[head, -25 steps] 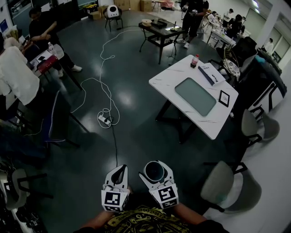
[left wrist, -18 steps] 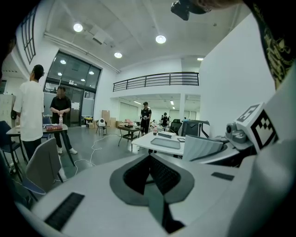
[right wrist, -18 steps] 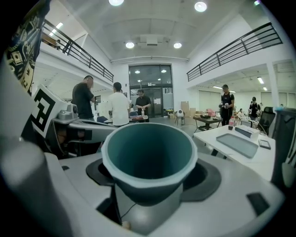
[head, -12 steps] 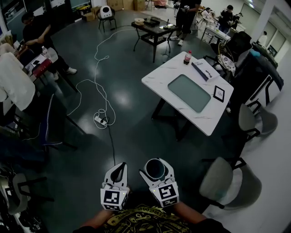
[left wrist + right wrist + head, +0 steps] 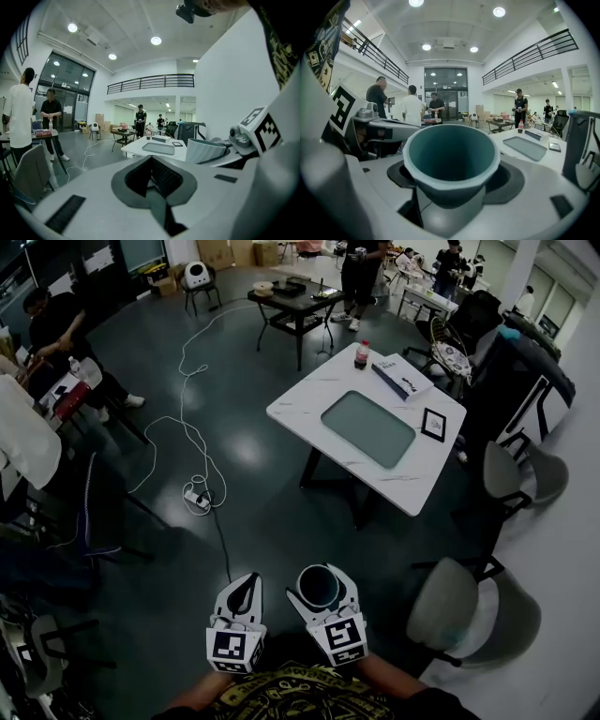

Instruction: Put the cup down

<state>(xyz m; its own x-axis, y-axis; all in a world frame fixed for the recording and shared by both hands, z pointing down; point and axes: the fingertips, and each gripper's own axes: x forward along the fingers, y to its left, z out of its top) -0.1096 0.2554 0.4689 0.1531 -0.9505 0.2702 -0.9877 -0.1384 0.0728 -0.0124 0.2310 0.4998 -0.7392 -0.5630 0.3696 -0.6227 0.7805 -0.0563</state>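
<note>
Cup: the teal cup (image 5: 451, 161) is upright with its mouth up. As far as its inside shows it is empty. It is in the air over the floor, close to the person's body and well apart from the desk (image 5: 295, 409).
Right gripper: the right gripper (image 5: 322, 576) has its jaws wide and clamped on the cup's lower wall, with the rim standing clear above them.
Left gripper: the left gripper (image 5: 246, 594) is just beside the right one, its jaws together with nothing between them.
Desk: it is white, with a green mat (image 5: 367, 427) in its middle. A bottle (image 5: 362, 354) stands at the far corner, a book (image 5: 403, 377) lies along the far edge, and a small dark-framed card (image 5: 433, 424) sits near the right edge. The near corner and near edge are bare.
Step in hand: this looks like the carry to the desk, with the cup not yet set down.
Doing it well: hold the cup level on the way. Come in over the near edge and choose the mat or the bare strip by the near corner. Lower the cup until its base sits flat, and only then let the jaws part. Draw the gripper straight back so that neither jaw catches the wall.
Watch for: a floor cable (image 5: 202, 442) and a chair (image 5: 459, 606) lie on the way. Keep the left gripper from nudging the cup.
</note>
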